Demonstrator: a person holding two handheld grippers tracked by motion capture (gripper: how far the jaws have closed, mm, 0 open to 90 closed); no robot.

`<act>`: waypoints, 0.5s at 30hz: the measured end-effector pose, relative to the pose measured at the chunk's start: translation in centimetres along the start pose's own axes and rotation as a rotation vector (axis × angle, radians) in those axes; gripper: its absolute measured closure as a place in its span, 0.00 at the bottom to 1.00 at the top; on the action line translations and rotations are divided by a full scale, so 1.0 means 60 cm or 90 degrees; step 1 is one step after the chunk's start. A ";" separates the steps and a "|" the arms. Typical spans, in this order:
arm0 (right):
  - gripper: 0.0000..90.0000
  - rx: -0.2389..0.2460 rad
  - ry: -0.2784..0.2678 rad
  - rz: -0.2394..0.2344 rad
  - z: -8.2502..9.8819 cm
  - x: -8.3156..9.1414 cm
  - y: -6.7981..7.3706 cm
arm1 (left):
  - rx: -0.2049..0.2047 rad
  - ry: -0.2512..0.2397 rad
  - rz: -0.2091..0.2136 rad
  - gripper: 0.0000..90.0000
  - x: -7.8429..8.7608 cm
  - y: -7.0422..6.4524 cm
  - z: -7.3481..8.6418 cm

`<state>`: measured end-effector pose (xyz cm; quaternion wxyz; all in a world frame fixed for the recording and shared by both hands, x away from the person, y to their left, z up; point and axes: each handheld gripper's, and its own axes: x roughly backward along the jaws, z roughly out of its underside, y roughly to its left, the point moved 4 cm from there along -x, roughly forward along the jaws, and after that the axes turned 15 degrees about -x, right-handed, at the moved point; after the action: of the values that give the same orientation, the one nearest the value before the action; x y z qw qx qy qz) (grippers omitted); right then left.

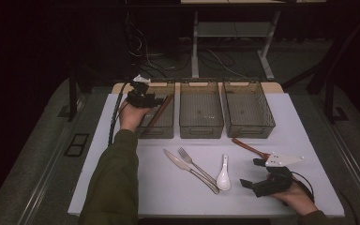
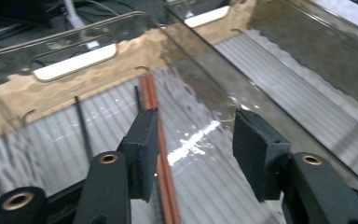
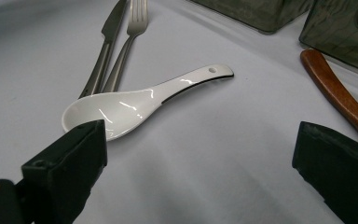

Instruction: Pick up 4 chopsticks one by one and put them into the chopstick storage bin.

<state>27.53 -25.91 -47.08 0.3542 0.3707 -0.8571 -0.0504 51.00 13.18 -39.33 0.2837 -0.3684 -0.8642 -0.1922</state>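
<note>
My left gripper hovers over the left of three smoky clear bins, its jaws open. A pair of reddish-brown chopsticks lies slanted in that bin, right beside one pad; nothing sits between the two pads. At the table's front right my right gripper rests low with its jaws spread wide. A white ceramic spoon lies just ahead of it on the white tabletop, untouched.
A knife and a fork lie side by side left of the spoon. A wooden-handled utensil lies behind the right gripper. The middle bin and right bin stand in a row.
</note>
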 end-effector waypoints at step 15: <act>0.03 -0.001 -0.001 0.000 -0.001 -0.002 -0.002 | -0.041 -0.033 0.063 0.41 0.022 -0.049 0.018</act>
<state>27.70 -25.92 -47.14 0.3541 0.3706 -0.8571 -0.0514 47.68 12.55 -39.69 0.2587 -0.4240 -0.8455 -0.1961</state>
